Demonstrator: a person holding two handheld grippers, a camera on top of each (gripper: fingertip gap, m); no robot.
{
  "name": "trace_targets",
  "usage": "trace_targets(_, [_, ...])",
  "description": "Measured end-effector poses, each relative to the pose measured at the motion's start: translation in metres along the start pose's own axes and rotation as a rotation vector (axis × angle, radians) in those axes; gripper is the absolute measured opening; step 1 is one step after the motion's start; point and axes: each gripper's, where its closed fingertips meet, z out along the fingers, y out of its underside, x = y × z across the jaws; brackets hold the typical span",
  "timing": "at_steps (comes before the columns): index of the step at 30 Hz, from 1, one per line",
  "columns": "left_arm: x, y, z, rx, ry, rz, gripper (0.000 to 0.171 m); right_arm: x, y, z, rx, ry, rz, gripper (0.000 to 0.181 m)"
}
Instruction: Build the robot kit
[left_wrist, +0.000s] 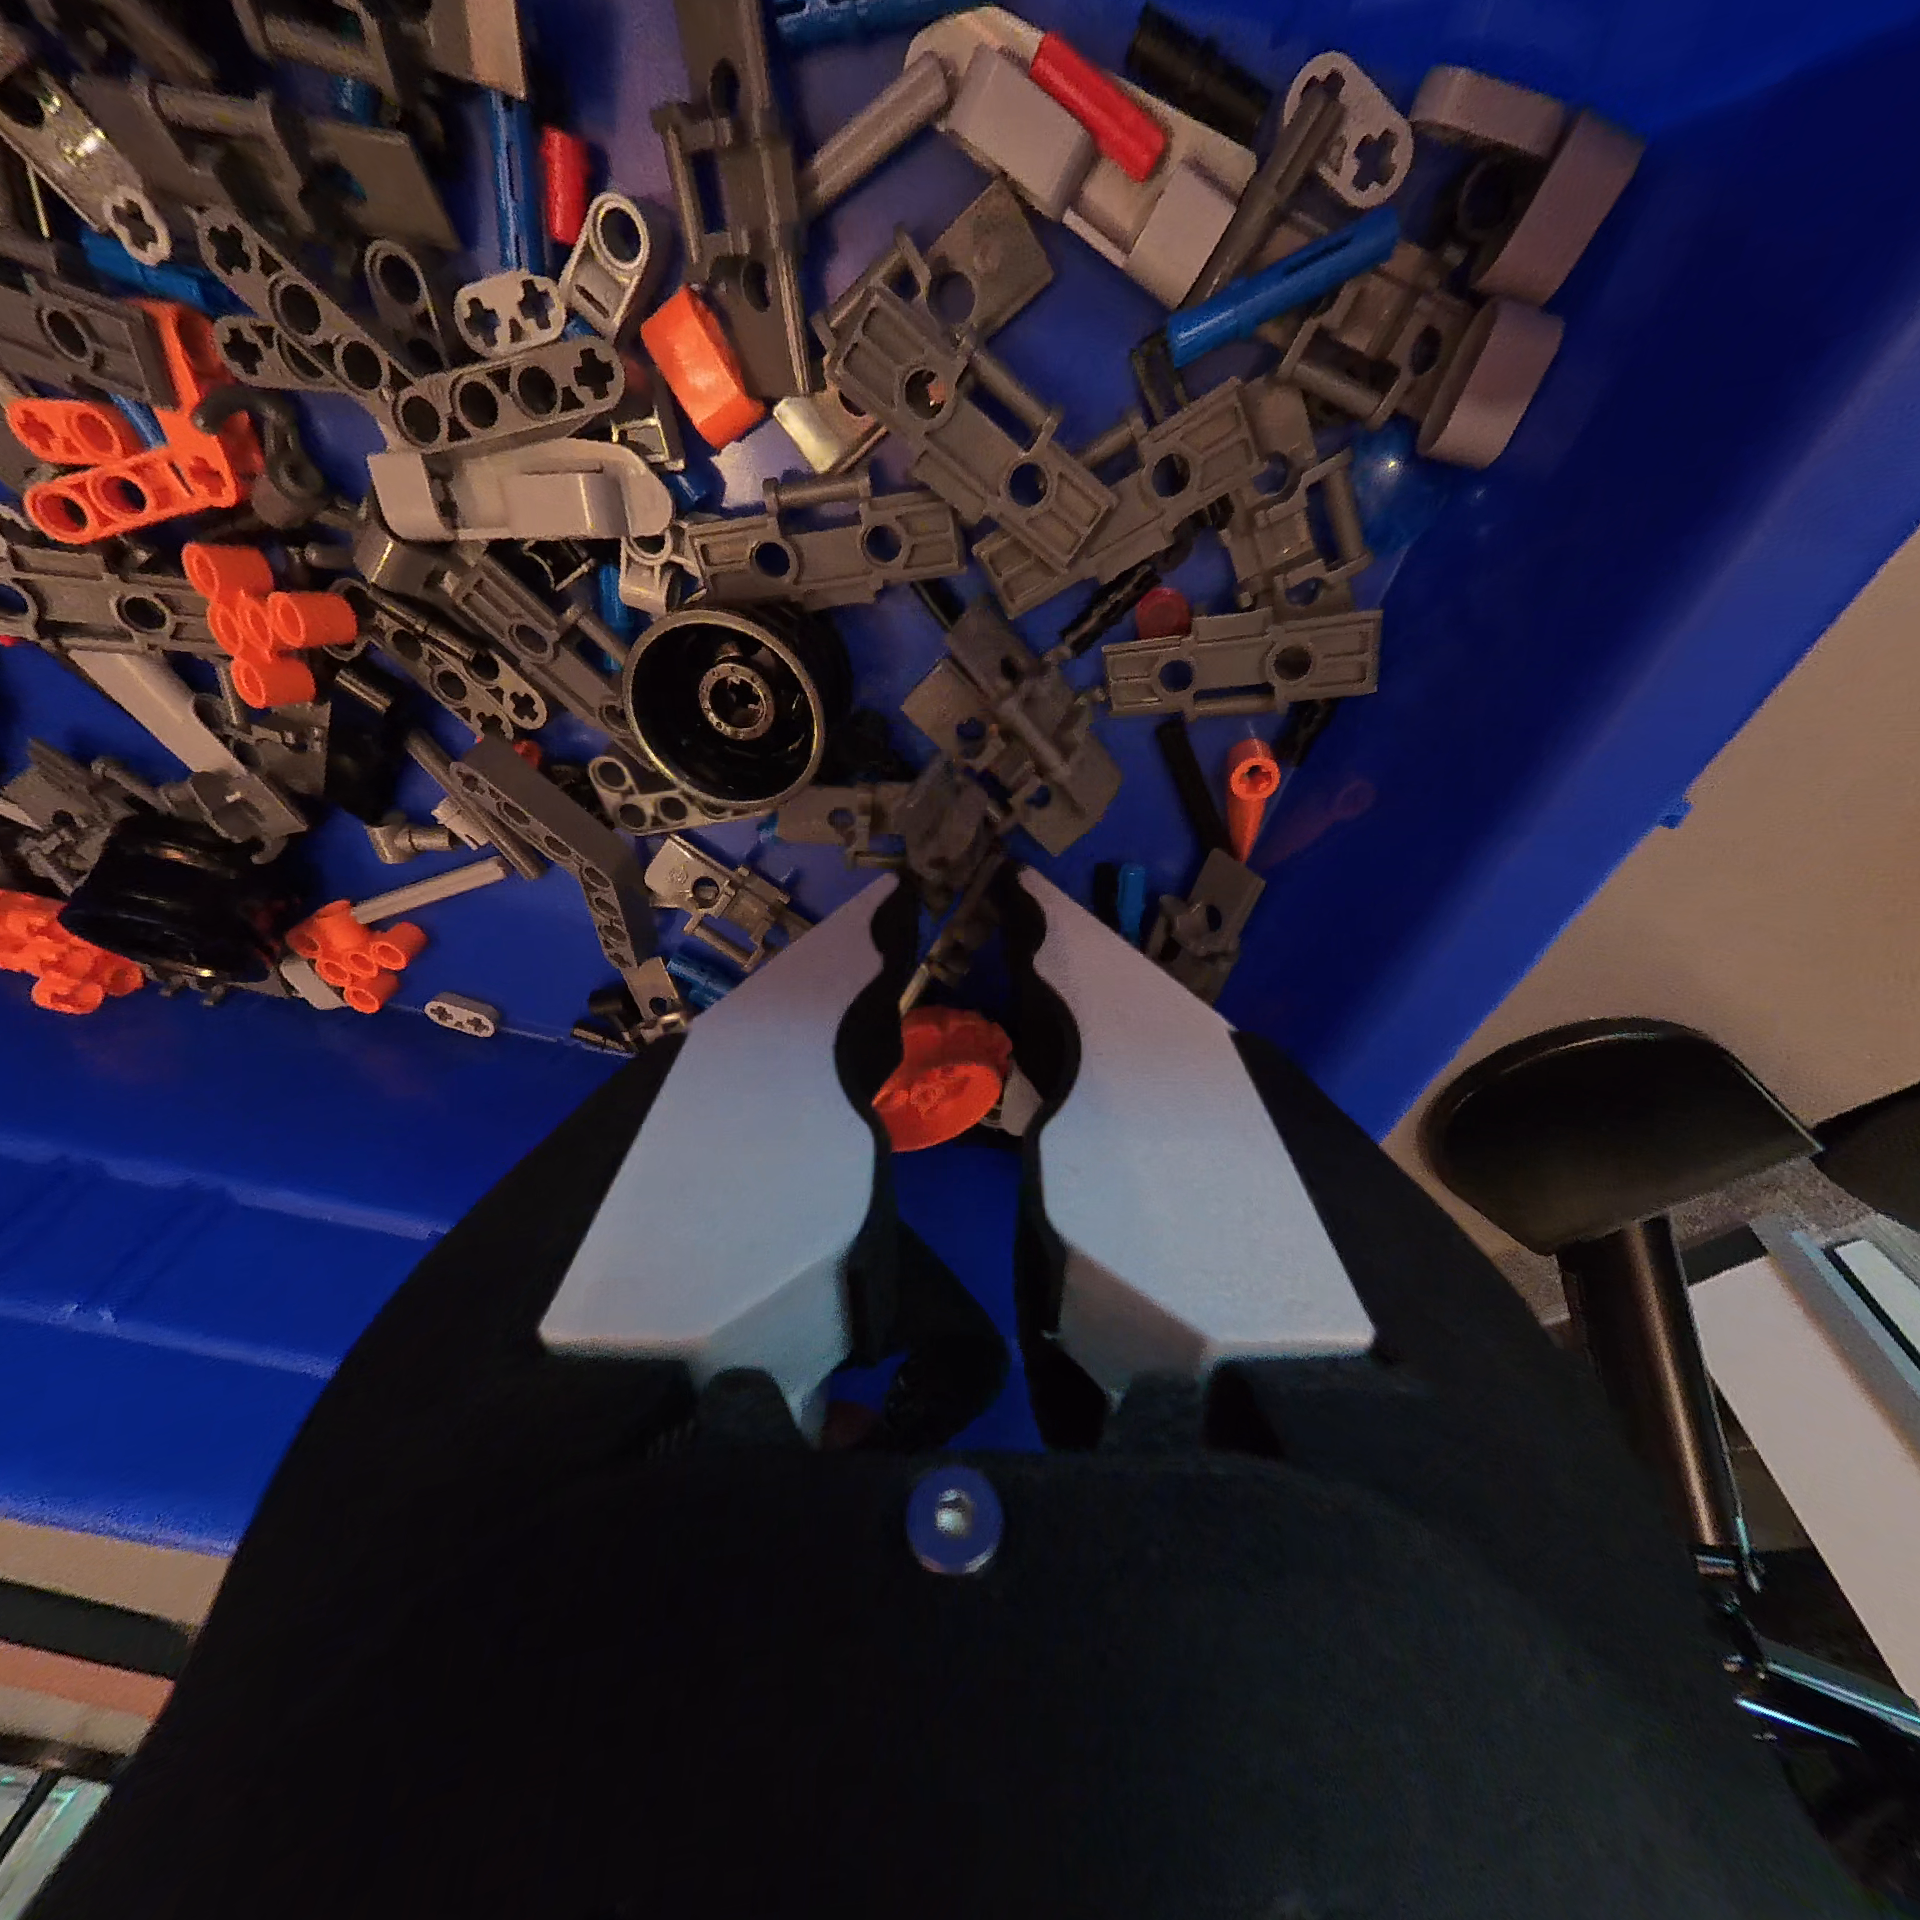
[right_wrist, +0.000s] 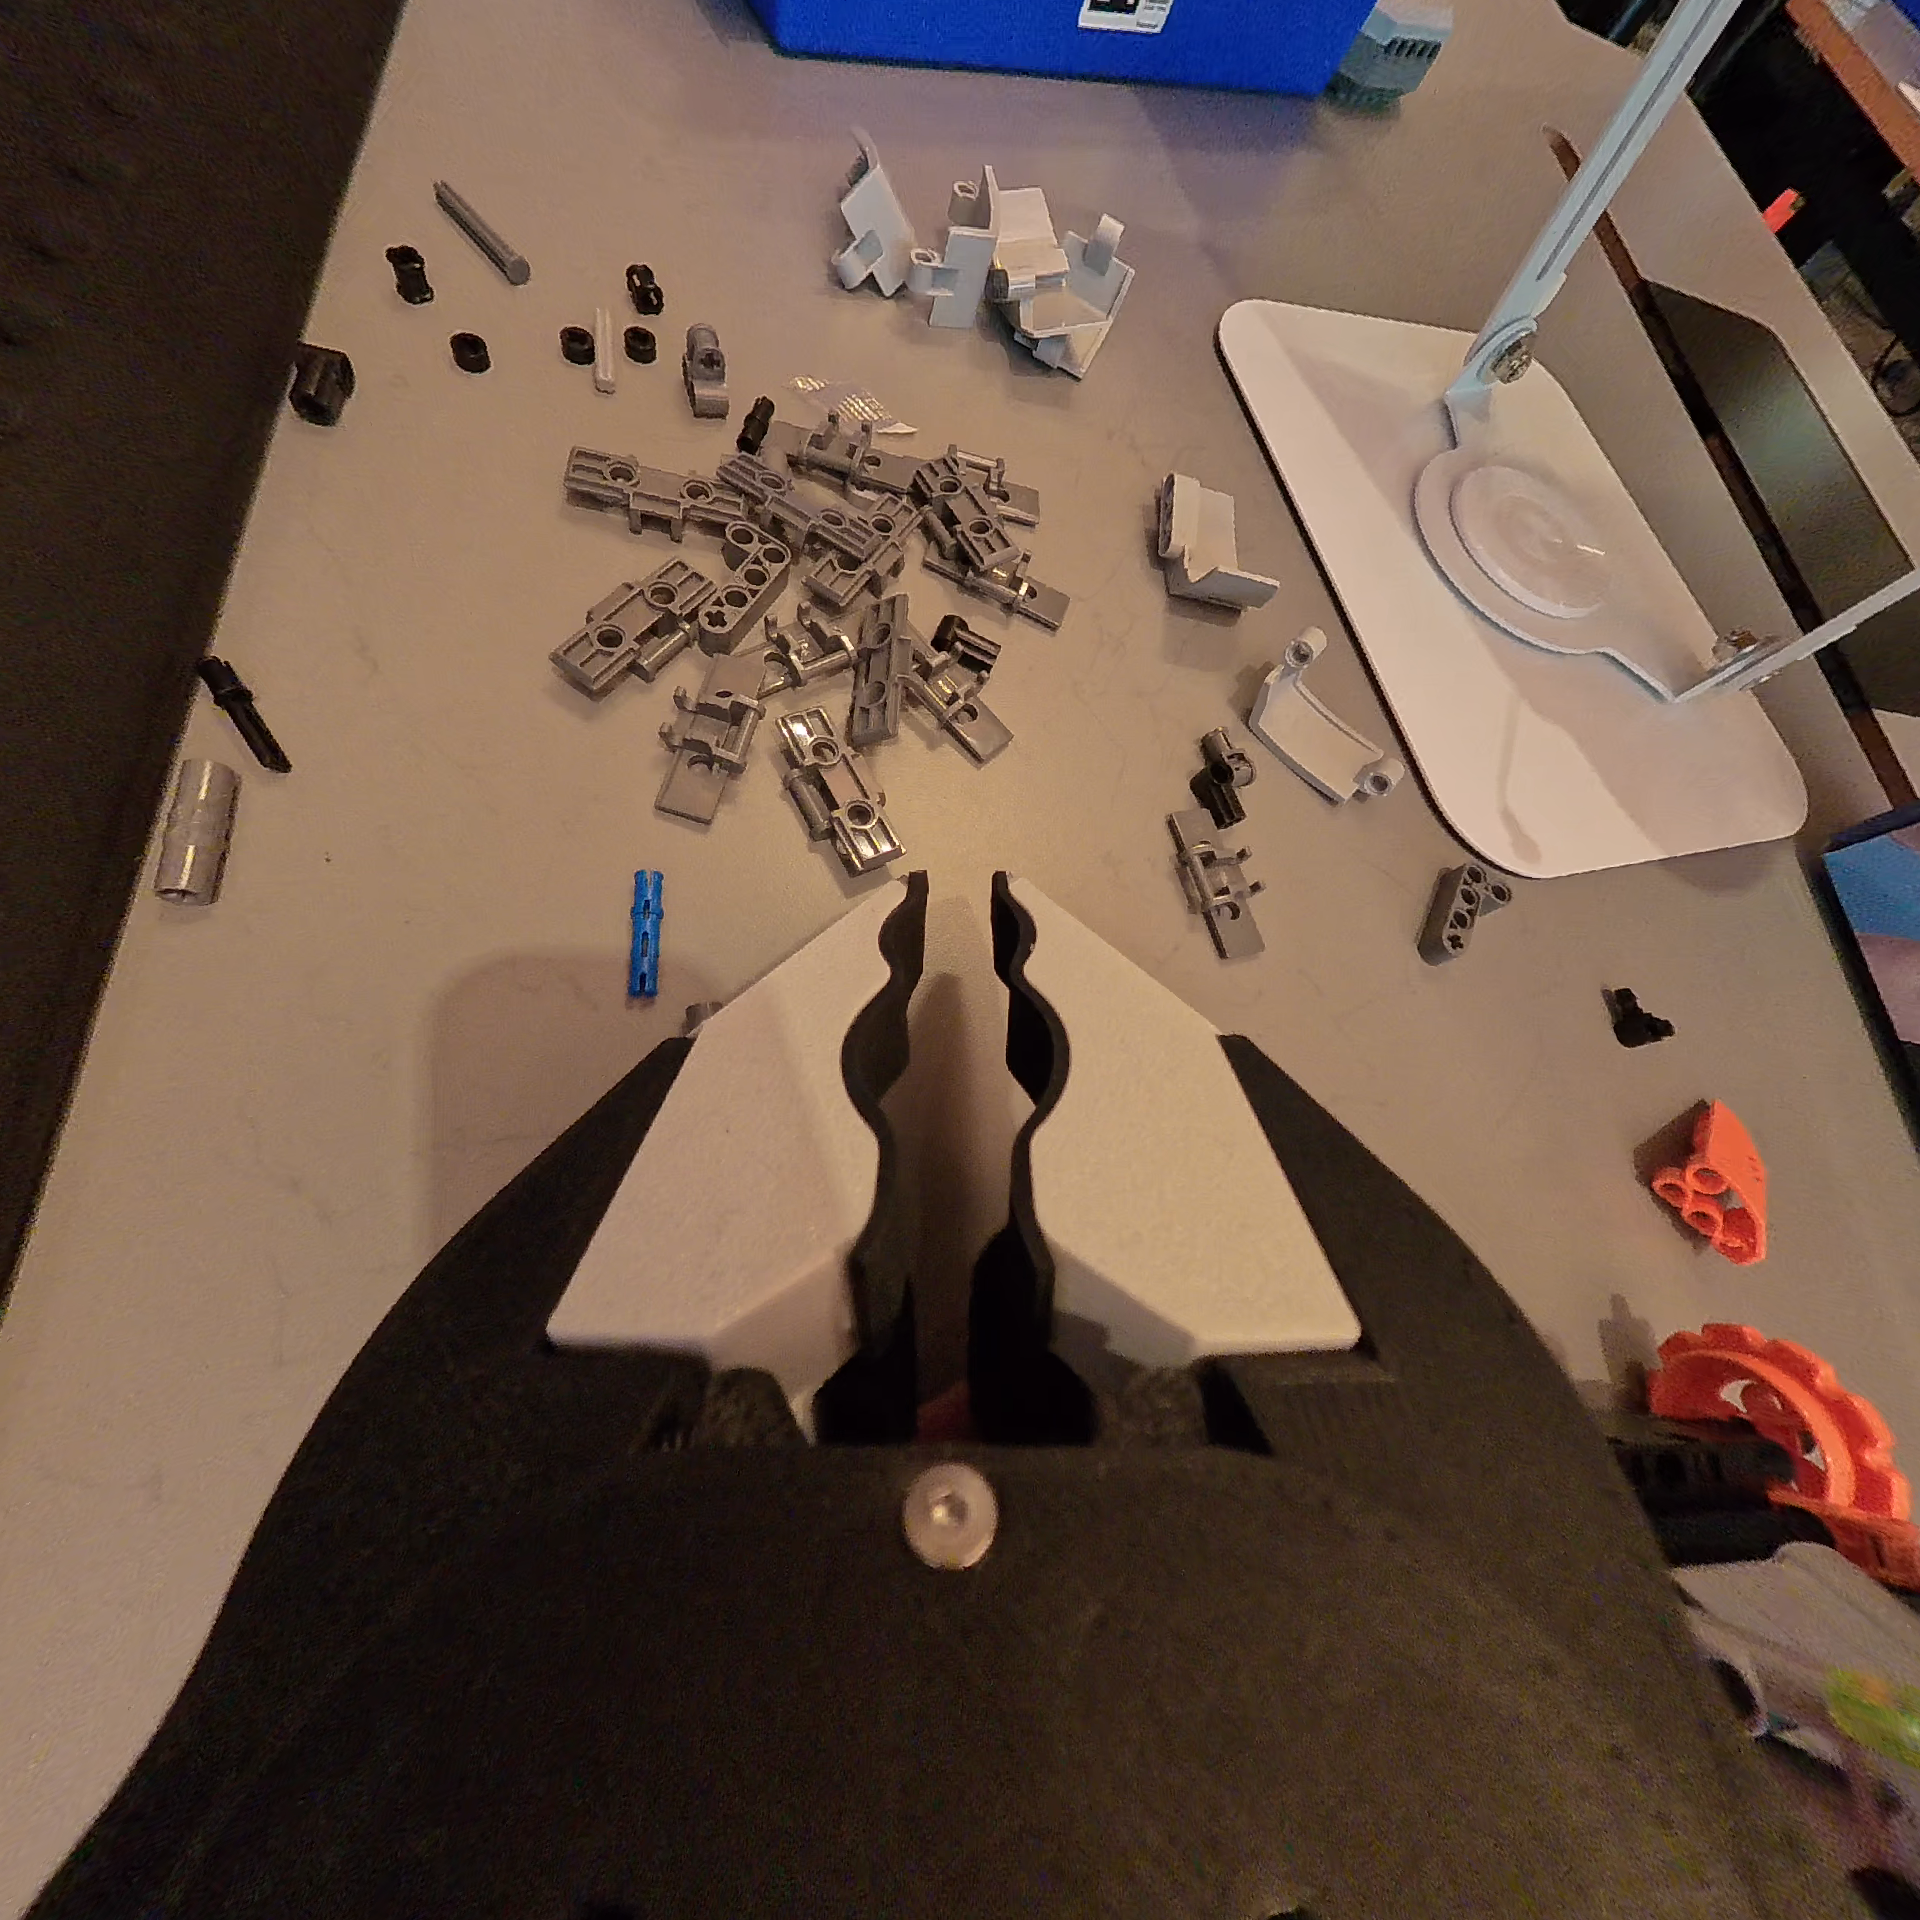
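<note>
A grey table (right_wrist: 312, 1039) is carrying sorted plastic building parts, and a blue bin (left_wrist: 1507, 831) is standing at its far edge, at 12 o'clock in the right wrist view.

**Left hand-held gripper.** The left hand-held gripper (left_wrist: 958, 883) is reaching down into the blue bin. Its jaws are standing at a narrow gap, and the tips are closing on a dark grey connector piece (left_wrist: 951, 821) at the near end of the heap. Whether the piece is clamped or only touched cannot be told. Its long axis is running roughly 6 to 12 o'clock, in line with the fingers. An orange gear (left_wrist: 935, 1081) is lying lower down between the two fingers, against the bin floor; contact with the pads cannot be confirmed. A black wheel (left_wrist: 727, 712) is lying at 10 o'clock from the tips, near but apart. Orange connectors (left_wrist: 265, 623) are lying further out at 9 o'clock.

**Right hand-held gripper.** The right hand-held gripper (right_wrist: 953, 883) is hovering over the table, jaws narrowly parted and holding nothing. A pile of dark grey link parts (right_wrist: 810, 603) is lying at 11 to 12 o'clock, its nearest member just beyond the tips. A blue pin (right_wrist: 646, 935) is lying at 9 o'clock, long axis running 6 to 12 o'clock. Light grey panels (right_wrist: 987, 270) are grouped well beyond the pile. A white stand base (right_wrist: 1351, 540) is resting at 2 o'clock.
</note>
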Motion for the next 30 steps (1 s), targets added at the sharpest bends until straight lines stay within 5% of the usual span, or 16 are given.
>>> trace_targets(17, [0.000,-0.001,-0.025,0.072,-0.056,0.002,0.006,0.000,0.000,0.000,0.000,-0.002,0.000,0.010])
trace_targets(26, [0.067,-0.090,-0.132,0.451,0.118,0.097,0.005,-0.001,0.000,0.000,0.000,-0.002,-0.001,0.010])
trace_targets(30, [0.113,-0.138,-0.138,0.510,0.202,0.209,0.006,-0.001,0.000,0.000,-0.001,-0.002,-0.004,0.010])
